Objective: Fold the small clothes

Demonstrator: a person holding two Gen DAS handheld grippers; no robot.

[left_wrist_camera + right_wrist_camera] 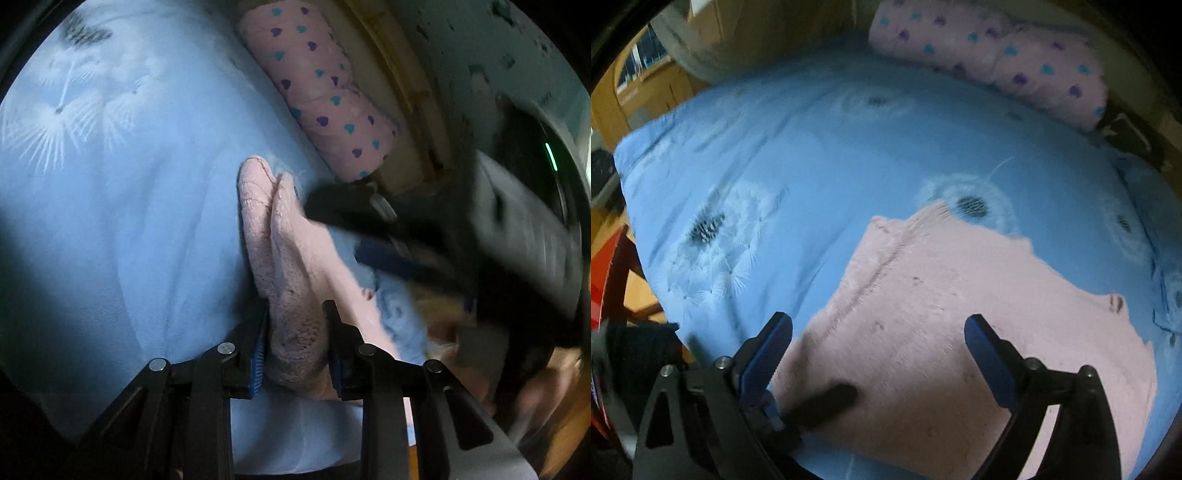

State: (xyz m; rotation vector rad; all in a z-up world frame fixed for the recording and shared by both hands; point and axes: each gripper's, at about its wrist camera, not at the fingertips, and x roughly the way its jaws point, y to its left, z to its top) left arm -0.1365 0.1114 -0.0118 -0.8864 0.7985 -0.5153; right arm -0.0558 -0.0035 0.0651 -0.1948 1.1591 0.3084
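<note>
Left tongs: the left tongs (295, 354) are pinching a bunched-up part of the pink knit garment (284, 266) between their blue pads (257, 354).
Right tongs: the right tongs (879, 354) are spread wide apart with nothing between them. They hang just over the near part of the same pink piece. In the left view they show as a dark blur at the right (388, 236).
Pink knit garment: it lies mostly flat on the bed (820, 155) in the right view (942, 332). A ribbed seam runs up its left side. In the left view one part is lifted and folded into a narrow bundle that runs away from the left tongs.
Bed: its cover is light blue with white dandelion puffs (713, 236) printed on it.
Pillow: a pink pillow with purple and teal hearts (325, 96) lies at the far right edge of the bed, well apart from the pink knit garment (1015, 62).
</note>
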